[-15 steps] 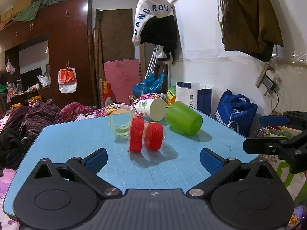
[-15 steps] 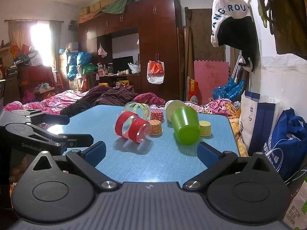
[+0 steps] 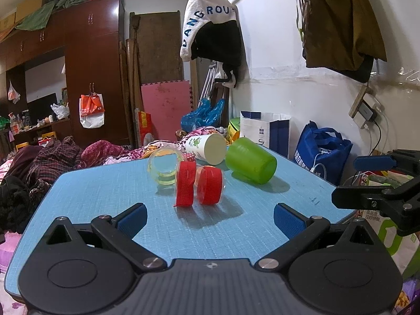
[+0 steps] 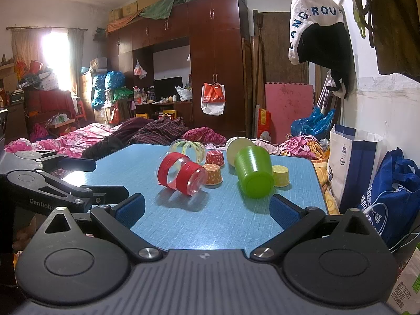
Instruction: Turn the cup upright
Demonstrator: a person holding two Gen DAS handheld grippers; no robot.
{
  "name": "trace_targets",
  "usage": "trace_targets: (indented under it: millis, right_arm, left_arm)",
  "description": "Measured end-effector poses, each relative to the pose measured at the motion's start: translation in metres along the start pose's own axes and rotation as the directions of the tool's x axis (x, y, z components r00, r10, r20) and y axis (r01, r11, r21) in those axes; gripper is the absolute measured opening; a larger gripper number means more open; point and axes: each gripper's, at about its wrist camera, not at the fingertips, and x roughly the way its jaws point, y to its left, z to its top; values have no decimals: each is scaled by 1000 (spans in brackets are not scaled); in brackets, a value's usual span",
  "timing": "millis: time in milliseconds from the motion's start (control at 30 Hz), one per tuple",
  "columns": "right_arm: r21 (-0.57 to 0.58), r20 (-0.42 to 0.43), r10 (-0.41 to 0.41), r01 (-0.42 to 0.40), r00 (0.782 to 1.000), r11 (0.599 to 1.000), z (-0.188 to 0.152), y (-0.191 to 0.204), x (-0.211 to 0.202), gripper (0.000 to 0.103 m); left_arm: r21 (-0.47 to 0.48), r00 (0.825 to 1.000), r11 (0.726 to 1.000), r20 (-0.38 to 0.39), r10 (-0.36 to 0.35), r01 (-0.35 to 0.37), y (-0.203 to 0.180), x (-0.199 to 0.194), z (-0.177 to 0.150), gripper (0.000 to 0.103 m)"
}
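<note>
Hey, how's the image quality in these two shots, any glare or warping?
Right wrist view: the window is blown out with glare. Left wrist view: even indoor light, with soft shadows under the green cup. Both views: fisheye bending toward the edges, dark vignetted corners.

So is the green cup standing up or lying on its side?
On its side. The green cup lies on the blue table, its closed base facing the right wrist camera, its ribbed wall resting on the surface.

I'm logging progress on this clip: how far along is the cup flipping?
Nothing looks done yet. The green cup, the red-banded clear cup, the yellow-striped clear cup and the white paper cup all lie on their sides on the blue table. Nothing is in hand: the left gripper and right gripper are open and empty, short of the cups. Every flip remains.
</note>
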Motion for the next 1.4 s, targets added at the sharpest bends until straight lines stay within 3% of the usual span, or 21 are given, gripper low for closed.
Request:
trace_targets:
  millis: [1400]
  right_arm:
    - [-7, -3, 4, -4, 1000, 1000, -1, 1, 2, 102]
  left_arm:
    - [20, 1000, 1000, -16, -18, 19, -3, 2, -2, 103]
